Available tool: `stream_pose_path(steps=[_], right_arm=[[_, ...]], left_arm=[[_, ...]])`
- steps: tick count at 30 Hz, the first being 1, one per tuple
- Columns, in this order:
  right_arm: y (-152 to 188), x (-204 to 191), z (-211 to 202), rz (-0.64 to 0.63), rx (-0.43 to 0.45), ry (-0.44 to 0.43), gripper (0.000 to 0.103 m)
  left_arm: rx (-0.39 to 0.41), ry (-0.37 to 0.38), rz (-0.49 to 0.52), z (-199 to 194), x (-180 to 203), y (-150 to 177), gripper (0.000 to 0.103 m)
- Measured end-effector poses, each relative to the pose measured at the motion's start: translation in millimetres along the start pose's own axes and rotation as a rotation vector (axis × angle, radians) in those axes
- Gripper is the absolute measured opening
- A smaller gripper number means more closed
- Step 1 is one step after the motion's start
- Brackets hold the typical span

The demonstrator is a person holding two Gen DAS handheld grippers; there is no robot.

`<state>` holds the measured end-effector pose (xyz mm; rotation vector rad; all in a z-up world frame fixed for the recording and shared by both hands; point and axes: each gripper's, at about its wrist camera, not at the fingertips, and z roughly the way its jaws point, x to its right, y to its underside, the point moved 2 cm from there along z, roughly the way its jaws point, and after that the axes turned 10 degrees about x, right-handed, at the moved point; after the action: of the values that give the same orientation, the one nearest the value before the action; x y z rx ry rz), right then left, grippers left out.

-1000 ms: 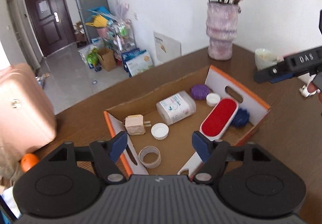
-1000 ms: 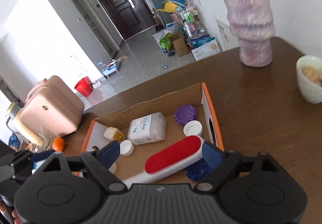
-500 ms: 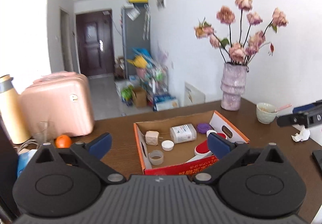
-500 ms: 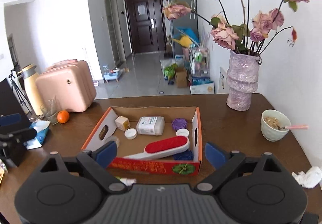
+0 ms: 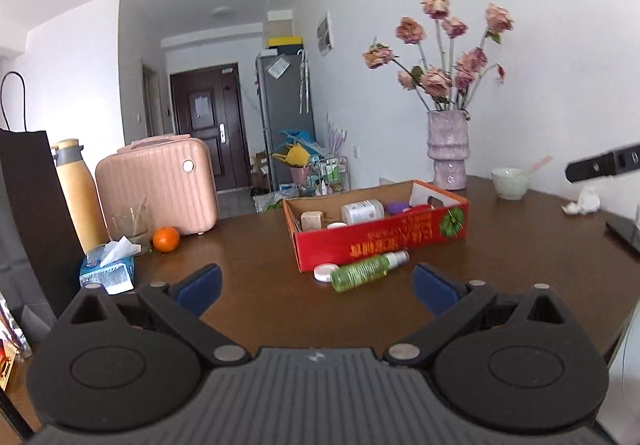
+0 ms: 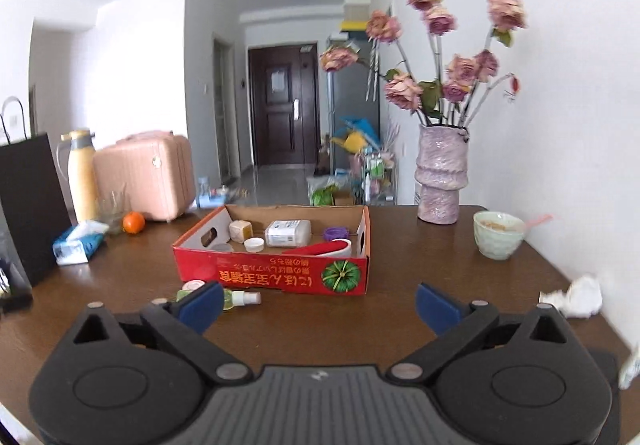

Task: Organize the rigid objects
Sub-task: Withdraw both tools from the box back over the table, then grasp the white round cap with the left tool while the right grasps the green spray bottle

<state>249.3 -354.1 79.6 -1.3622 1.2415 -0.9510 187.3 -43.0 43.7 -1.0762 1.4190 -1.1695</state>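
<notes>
Both hand-held grippers, left (image 5: 316, 281) and right (image 6: 318, 303), are backing away from the box (image 6: 272, 275), jaws opening empty, leaving the bottle (image 5: 366, 266) on the bench (image 5: 260, 285), risking rolling.

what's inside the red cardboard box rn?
Inside the red cardboard box: white bottle, beige cube, white cap, purple lid, red-topped brush. Its near wall hides the floor behind it.

Left gripper (image 5: 316, 285), right gripper (image 6: 318, 301): black ribbed housing, round pivot discs, silver screws, blue finger pads (image 5: 200, 283).
</notes>
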Motion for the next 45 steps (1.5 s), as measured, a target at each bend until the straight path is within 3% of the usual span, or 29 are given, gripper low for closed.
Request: stream_pose_path(steps=[5, 10, 13, 21, 29, 33, 36, 38, 41, 45], right_arm=[[46.4, -6.5, -35.9, 0.034, 0.044, -0.009, 0.103], [79.6, -12.8, -46.4, 0.034, 0.049, -0.045, 0.103], [87.6, -17.1, -45.2, 0.002, 0.051, -0.024, 0.103], [92.3, -15.6, -18.1, -0.055, 0.023, -0.003, 0.103], [74.0, -11.5, 53.0, -0.058, -0.031, -0.068, 0.1], [63.7, -20.8, 117.1, -0.036, -0.106, -0.103, 0.094], [62.2, -26.4, 165.1, 0.024, -0.136, -0.155, 0.09], [64.0, -30.7, 197.3, 0.064, -0.163, -0.194, 0.085], [67.6, -38.8, 239.6, 0.095, -0.222, -0.242, 0.081], [70.7, -51.5, 274.0, 0.067, -0.232, -0.261, 0.08]], left_arm=[[0.035, -0.024, 0.011, -35.5, 18.6, 35.0, 0.103], [-0.007, -0.022, 0.022, -31.6, 26.0, 49.2, 0.103], [-0.003, -0.046, 0.055, -19.2, 26.9, 50.4, 0.103], [-0.133, -0.05, -0.065, 59.6, 10.2, 47.8, 0.103], [-0.247, 0.05, -0.145, 176.7, -14.0, 45.2, 0.103], [-0.326, 0.08, -0.187, 240.6, -25.4, 51.3, 0.083], [-0.371, 0.091, -0.225, 279.6, -36.4, 55.8, 0.075], [-0.391, 0.077, -0.218, 301.7, -38.1, 58.2, 0.071], [-0.435, 0.121, -0.197, 327.7, -33.2, 68.7, 0.069], [-0.42, 0.121, -0.154, 336.5, -27.6, 82.7, 0.064]])
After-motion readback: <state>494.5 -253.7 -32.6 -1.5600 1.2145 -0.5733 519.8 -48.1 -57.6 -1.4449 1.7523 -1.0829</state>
